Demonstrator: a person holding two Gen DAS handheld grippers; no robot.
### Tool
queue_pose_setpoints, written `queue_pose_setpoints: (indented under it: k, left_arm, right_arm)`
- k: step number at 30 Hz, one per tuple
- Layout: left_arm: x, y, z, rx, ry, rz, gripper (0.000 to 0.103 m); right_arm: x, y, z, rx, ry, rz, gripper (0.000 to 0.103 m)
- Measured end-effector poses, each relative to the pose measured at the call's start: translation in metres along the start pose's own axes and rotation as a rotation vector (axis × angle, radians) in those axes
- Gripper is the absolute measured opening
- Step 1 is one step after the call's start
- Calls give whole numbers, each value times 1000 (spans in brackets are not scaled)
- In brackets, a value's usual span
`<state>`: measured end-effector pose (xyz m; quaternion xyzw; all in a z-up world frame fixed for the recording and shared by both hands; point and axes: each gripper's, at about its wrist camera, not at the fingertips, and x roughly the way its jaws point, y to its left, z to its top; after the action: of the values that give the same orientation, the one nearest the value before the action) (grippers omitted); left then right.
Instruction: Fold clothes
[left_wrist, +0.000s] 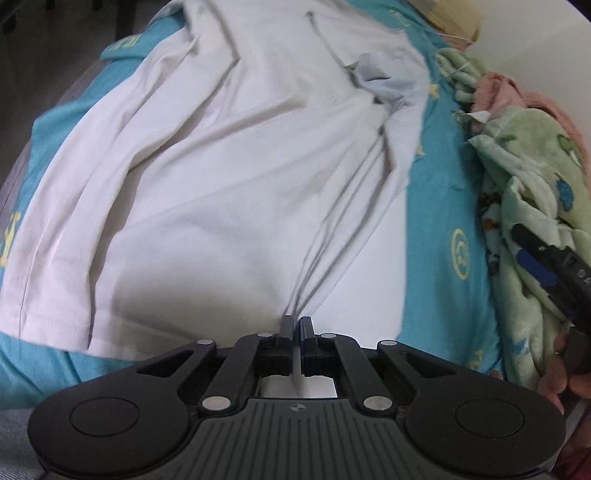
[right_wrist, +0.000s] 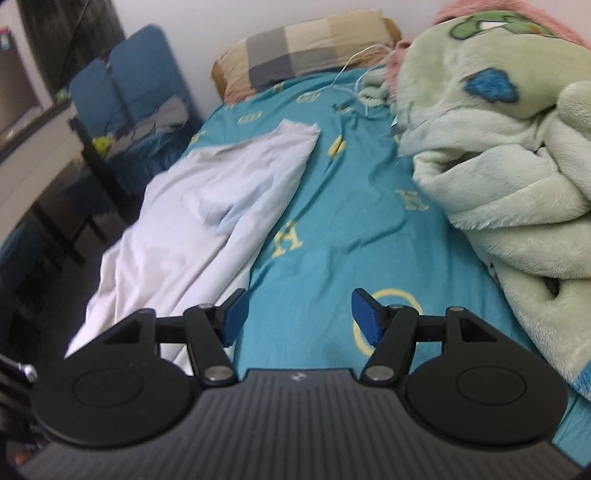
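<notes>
White fabric fills most of the left wrist view: a pale shirt (left_wrist: 221, 177) lies spread and wrinkled across the teal bedsheet (left_wrist: 443, 206), which is printed with yellow letters and rings. The left gripper (left_wrist: 298, 325) is clenched on a bunched edge of that shirt, and taut creases fan out from the pinch point up across the cloth. A greyish-blue patch of the garment (left_wrist: 384, 79) sits near its far end.

From the right wrist view the same shirt (right_wrist: 207, 206) runs along the left side of the bed, one end reaching toward the checked pillow (right_wrist: 303, 51) at the head. The right gripper (right_wrist: 297, 317) hovers over bare sheet just beside the shirt, its blue-padded fingers (right_wrist: 364, 314) spread wide and holding nothing. A fluffy green blanket (right_wrist: 498, 155) is heaped along the right side, with something pink (right_wrist: 454, 11) behind it. Blue chairs (right_wrist: 125, 74) stand past the bed's left edge.
</notes>
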<state>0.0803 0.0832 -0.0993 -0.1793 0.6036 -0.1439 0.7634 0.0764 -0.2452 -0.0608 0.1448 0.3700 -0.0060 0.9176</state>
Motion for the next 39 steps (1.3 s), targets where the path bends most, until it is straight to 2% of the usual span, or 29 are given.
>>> queue_pose_setpoints:
  k: [2, 5, 7, 11, 16, 20, 24, 25, 26, 27, 28, 31, 35, 38, 39]
  left_arm:
    - [-8, -4, 6, 6, -15, -35, 26]
    - [-18, -9, 26, -22, -52, -80, 46]
    - [-22, -12, 46, -56, -95, -103, 56]
    - [-7, -26, 94, -151, -157, -149, 65]
    - [58, -41, 166, -295, -175, -203, 70]
    - [113, -46, 198, -406, -194, -211, 70]
    - [151, -50, 221, -460, -256, -198, 63]
    - [152, -53, 226, -440, -286, -182, 57]
    - [153, -57, 230, -418, -314, -164, 39]
    - [152, -61, 235, -381, -335, -124, 28]
    - [149, -65, 240, -338, -356, -103, 11]
    - [128, -84, 257, -168, -438, -49, 10]
    - [100, -105, 282, 38, -580, 106, 9]
    - [108, -106, 303, 110, -609, 276, 9]
    - [114, -100, 308, 101, -594, 299, 9]
  right_arm:
    - [-2, 4, -1, -7, 4, 3, 64]
    - [-6, 9, 2, 6, -13, 26, 64]
    - [-6, 11, 3, 25, -24, 40, 64]
    - [4, 10, 8, 84, -21, 63, 64]
    - [21, 2, 11, 113, -20, 74, 64]
    - [38, -4, 16, 72, -62, 22, 64]
    - [58, -17, 20, 125, -33, 85, 64]
    - [62, -18, 19, 126, -23, 93, 64]
    - [65, -18, 19, 122, -14, 97, 64]
    - [68, -18, 18, 118, -4, 102, 64]
    - [69, -19, 18, 122, 2, 109, 64]
    - [69, -19, 17, 150, 15, 140, 64]
    - [67, -13, 14, 134, 17, 144, 64]
    - [68, -9, 15, 106, 11, 134, 64]
    - [70, -9, 16, 109, 17, 133, 64]
